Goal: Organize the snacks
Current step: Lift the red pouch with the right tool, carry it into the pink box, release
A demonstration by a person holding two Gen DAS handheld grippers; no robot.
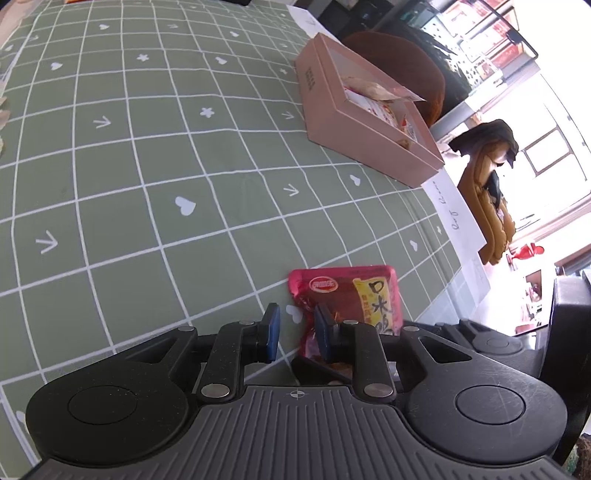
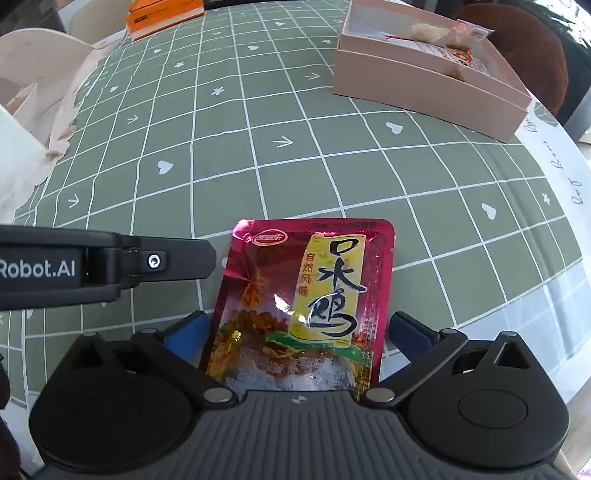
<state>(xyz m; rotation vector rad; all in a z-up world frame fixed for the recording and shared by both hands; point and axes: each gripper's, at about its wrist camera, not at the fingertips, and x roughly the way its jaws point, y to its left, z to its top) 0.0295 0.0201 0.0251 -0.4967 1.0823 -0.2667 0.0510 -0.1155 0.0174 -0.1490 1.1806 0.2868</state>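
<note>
Red foil snack pouch [image 2: 303, 306] lay flat on the green grid tablecloth [image 2: 229, 155] covering the table, near the front edge, yellow panel with black characters facing up. Right hand-held gripper [image 2: 297, 332] stood over it with jaws spread wide; blue pads [image 2: 184, 330] sat off both long sides of the pouch, not pressing it. So the pouch was between the fingers but not gripped.

Left hand-held gripper [image 1: 294, 332] sat just left of the pouch, jaws narrowly apart with a small gap between the blue pads [image 1: 272, 330]. Tablecloth showed through the gap and nothing was held. Its right pad sat at the crumpled corner of the pouch [image 1: 347, 295]; could not tell if it touched. In the right wrist view the left tool showed as a black bar [image 2: 107, 266] coming in from the left, its tip just beside the pouch's upper left corner.

Pink cardboard box [image 2: 424, 88], open-topped, sat well apart at the far right of the table, with a few wrapped snacks [image 2: 458, 51] inside. White paper sheet [image 1: 454, 210] lay by the table edge near the box. Orange box [image 2: 166, 16] sat at the far side.
</note>
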